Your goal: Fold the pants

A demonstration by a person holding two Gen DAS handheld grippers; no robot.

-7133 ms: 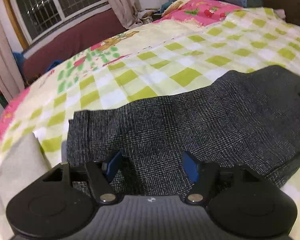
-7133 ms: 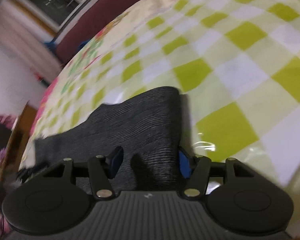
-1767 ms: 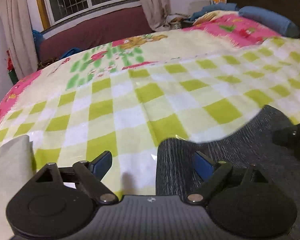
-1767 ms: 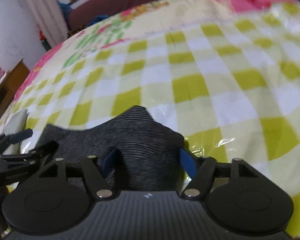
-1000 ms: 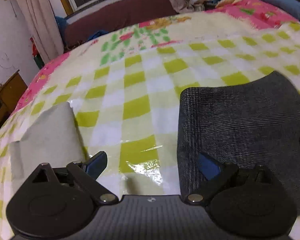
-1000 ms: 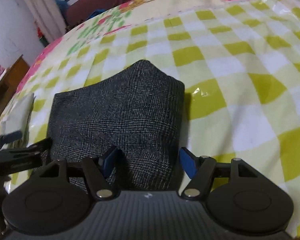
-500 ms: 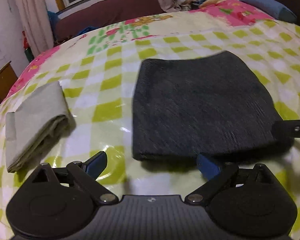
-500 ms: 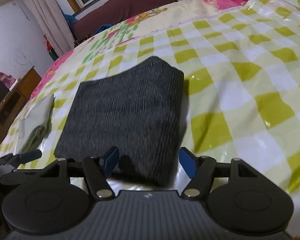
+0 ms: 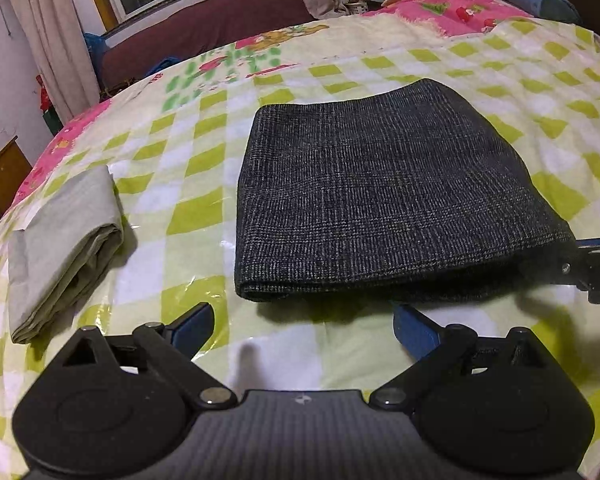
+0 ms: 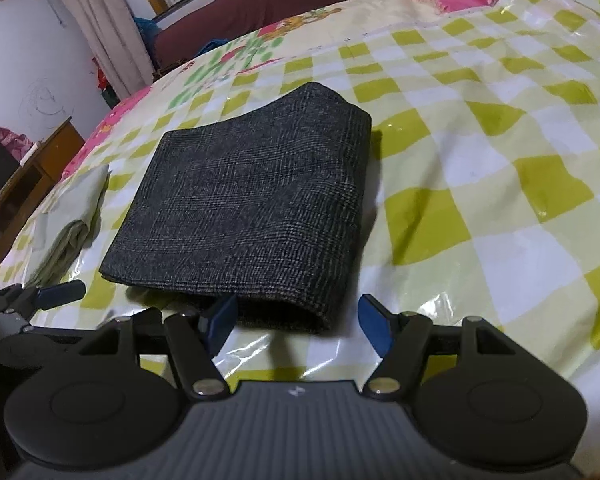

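- While the pants [image 9: 384, 196] lie as a compact dark-checked rectangle on the bed [image 9: 540, 80], I judge the folding itself is essentially finished and I am at the release-and-check stage.
- From the left wrist view, the bundle sits squarely ahead of me, its near folded edge just beyond my fingertips, with the layers stacked fairly evenly and no loose leg trailing out that I can see.
- My left gripper [image 9: 302, 326] is spread wide, with nothing between its blue pads; it hangs just short of the cloth's near edge and touches nothing.
- My right gripper [image 10: 296, 324] is likewise released, jaws wide apart and empty, poised beside the near right corner of the bundle without contact that I can make out.
- A separate folded pale-grey garment [image 9: 66, 236] rests well to the left of the pants, clear of my work.
- As I read it, the next move asks for little: either draw both grippers away, or, if the near edge looks puffy, press it flat lightly.
- My one concern is catching the thick near fold with a fingertip and dragging the layers open on the slick plastic-covered sheet.
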